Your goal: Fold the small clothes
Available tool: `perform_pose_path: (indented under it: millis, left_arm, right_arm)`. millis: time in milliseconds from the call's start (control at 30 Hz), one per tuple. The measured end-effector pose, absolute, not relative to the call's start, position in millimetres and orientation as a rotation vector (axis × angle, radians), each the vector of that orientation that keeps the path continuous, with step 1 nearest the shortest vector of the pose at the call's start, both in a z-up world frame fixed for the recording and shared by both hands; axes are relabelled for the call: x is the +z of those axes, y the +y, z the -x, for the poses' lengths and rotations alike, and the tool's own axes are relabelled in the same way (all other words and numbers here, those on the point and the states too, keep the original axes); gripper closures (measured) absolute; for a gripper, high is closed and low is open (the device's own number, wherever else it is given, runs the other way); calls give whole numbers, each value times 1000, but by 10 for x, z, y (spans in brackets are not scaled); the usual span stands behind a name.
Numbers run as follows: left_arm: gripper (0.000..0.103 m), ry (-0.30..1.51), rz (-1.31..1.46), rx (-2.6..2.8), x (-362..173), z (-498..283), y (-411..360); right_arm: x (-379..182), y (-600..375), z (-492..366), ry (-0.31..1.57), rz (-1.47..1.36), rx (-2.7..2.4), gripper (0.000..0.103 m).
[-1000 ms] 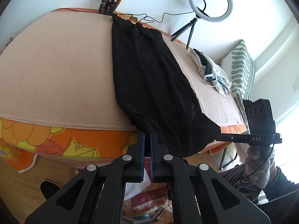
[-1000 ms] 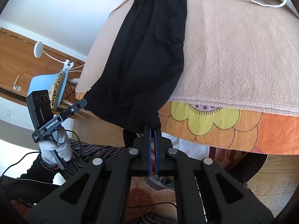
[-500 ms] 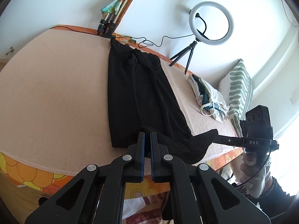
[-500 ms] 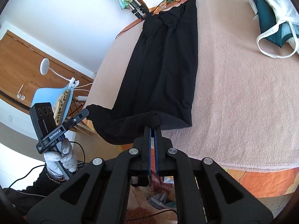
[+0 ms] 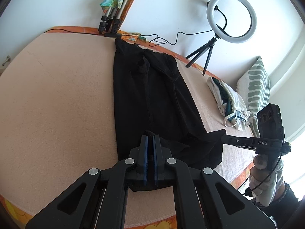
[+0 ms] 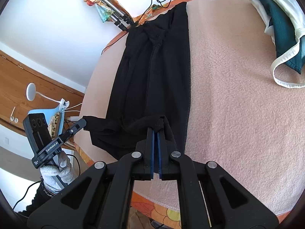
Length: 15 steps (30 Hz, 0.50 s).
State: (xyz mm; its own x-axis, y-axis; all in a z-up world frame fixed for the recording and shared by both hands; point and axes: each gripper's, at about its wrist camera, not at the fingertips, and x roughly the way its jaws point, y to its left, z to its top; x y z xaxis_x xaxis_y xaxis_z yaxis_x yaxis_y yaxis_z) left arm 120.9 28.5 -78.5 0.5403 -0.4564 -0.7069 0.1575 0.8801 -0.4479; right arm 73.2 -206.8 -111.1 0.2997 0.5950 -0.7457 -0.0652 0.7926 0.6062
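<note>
Centrally, one black garment (image 5: 152, 99) lies lengthwise on the pink blanket (image 5: 57, 105), its near hem lifted off the blanket. Left gripper (image 5: 149, 139): jaws pinched tight on one hem corner. Right gripper (image 6: 156, 133): jaws pinched tight on the other. Folded white-and-teal clothes (image 5: 228, 103) sit well apart beside a ring light (image 5: 231, 17).

- right gripper (image 6: 156, 131) pinches near hem of black garment (image 6: 152, 80), raised off pink blanket (image 6: 238, 105)
- left gripper (image 6: 84, 123) clamps the hem's other corner, past the blanket edge
- teal-and-white clothes (image 6: 282, 28) top right, apart from garment
</note>
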Motion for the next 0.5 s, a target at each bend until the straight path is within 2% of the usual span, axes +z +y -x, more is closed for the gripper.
perform_pose_path:
  millis: [367, 433, 500]
  left_arm:
    - [100, 989, 363, -338, -1015, -1421, 360]
    - [98, 980, 356, -331, -995, -1430, 372]
    - [91, 952, 330, -304, -936, -1418, 399]
  right_arm:
    - [-1282, -2065, -904, 1253, -542, 426, 99]
    - [-1315, -2083, -911, 1260, -548, 412, 99]
    - [-1302, -2092, -902, 1259, -545, 409, 98]
